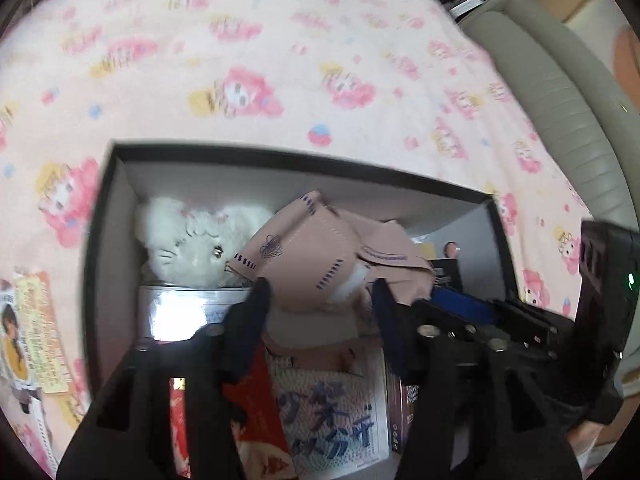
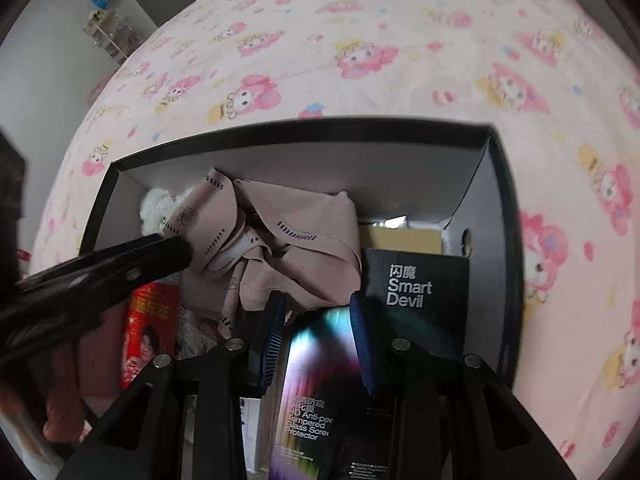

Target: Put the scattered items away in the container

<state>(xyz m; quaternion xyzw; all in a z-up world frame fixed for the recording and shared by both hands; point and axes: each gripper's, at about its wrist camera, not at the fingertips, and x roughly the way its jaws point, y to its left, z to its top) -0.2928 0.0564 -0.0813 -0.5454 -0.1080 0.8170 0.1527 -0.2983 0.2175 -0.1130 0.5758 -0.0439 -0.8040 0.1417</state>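
**Box nearly packed; one packet shows outside it**

At the far left edge of the left wrist view a printed packet (image 1: 30,332) with a picture of a girl lies on the pink cartoon-print blanket (image 1: 280,60), outside the black box (image 1: 96,240); by my judgement it is the one item visibly left to collect, though blur and the fisheye edge make it hard to say what it is; the rest of the blanket in both views shows no loose things.

Inside the box, at its left end, sits a white plush cat (image 1: 192,240); below it a shiny silver packet (image 1: 180,312) and a red booklet (image 1: 256,412); in the middle a crumpled pinkish-brown cloth (image 1: 320,252) lies on top of the pile; the left tongs (image 1: 320,292) hang over the cloth with jaws spread, grasping nothing, one tip seeming to touch the cloth's edge.

Further right, in the right wrist view, the right tongs (image 2: 318,312) stand parted over an iridescent screen-protector pack (image 2: 316,384), holding nothing; at the box's right end lies a black Smart Devil box (image 2: 416,280) with a tan card (image 2: 400,236) behind it.

So the tidying looks mostly done, with the packet at the left to fetch.
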